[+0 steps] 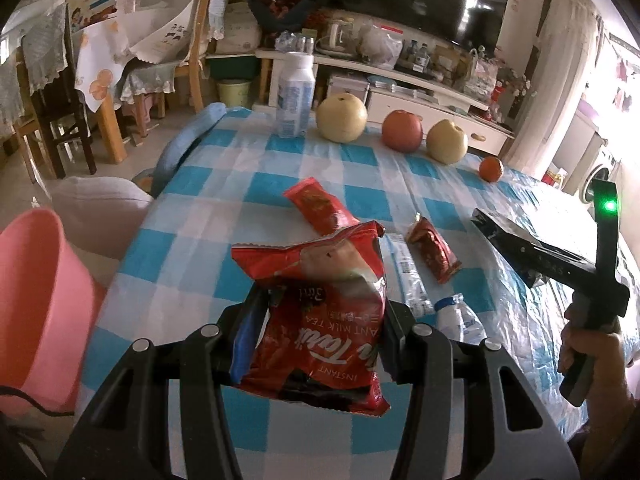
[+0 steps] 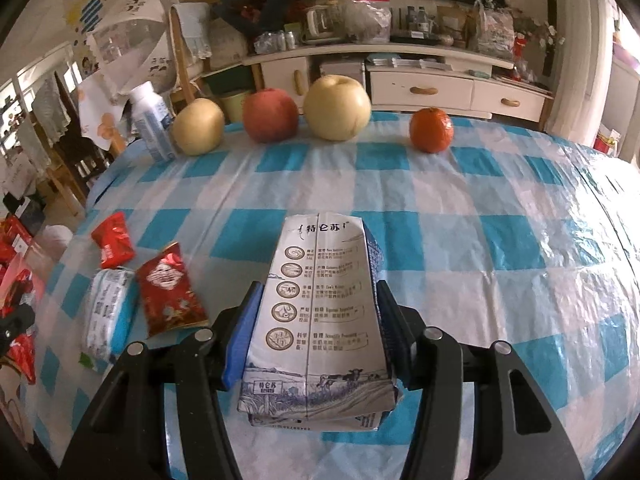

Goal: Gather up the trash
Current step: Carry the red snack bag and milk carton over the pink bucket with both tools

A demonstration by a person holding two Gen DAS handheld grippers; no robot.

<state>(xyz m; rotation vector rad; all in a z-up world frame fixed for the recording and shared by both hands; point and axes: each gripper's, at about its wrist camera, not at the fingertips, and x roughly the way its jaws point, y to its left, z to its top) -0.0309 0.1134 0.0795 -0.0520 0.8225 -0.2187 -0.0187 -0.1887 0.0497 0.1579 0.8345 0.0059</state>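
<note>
**Both grippers loaded over checked table**

The left gripper is clamping a crumpled red instant milk tea packet near a pink plastic bucket (at far left), while the right gripper is pinching a white printed milk carton above the blue-and-white checked tablecloth.

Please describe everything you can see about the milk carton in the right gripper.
The milk carton is a white paperboard box with a centre seam, Chinese lettering at its far end, five round icons with text, and a blue-purple farm drawing with cows at its near end. It looks dented and somewhat flattened. It lies lengthwise, pointing away from the camera, clamped on both sides by the right gripper, above the blue-checked tablecloth.
</note>
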